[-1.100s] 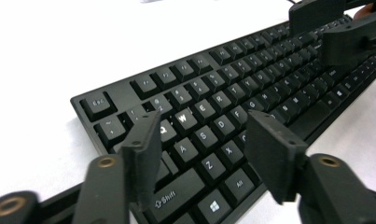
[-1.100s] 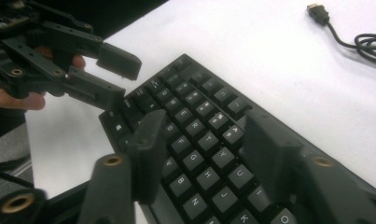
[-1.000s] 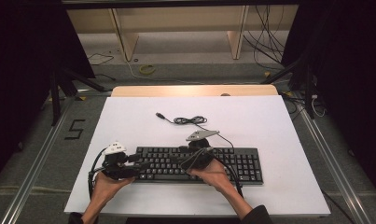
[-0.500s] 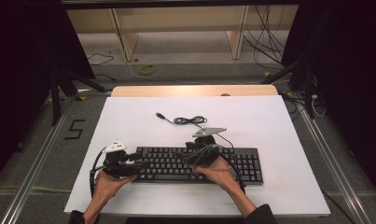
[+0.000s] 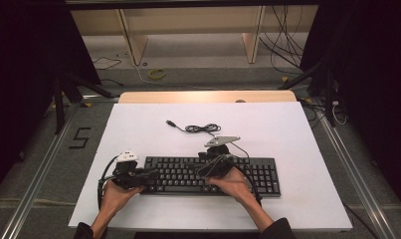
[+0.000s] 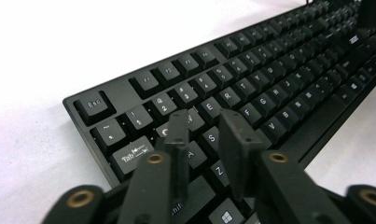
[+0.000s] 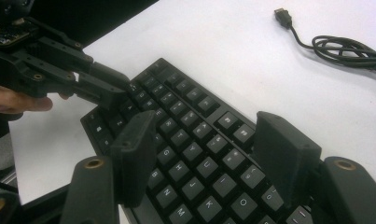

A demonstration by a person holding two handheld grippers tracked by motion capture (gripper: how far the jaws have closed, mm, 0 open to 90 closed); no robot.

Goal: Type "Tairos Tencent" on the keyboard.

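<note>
In the right gripper view, the right gripper [image 7: 204, 149] is hovering over a flat black plastic keyboard [image 7: 195, 154], its two black jaws standing wide apart with nothing between them but the letter keys below. The keyboard is lying on a white matte table top [image 7: 232, 60] and running away toward the upper left. At the keyboard's far end, the left gripper [image 7: 108, 93], a black jointed tool held in a hand [image 7: 13, 100], is reaching in with its tips low over the keys. Well beyond the keyboard's upper right side, a thin black coiled cable [image 7: 344, 49] with a USB plug [image 7: 282, 16] is lying on the table top.
</note>
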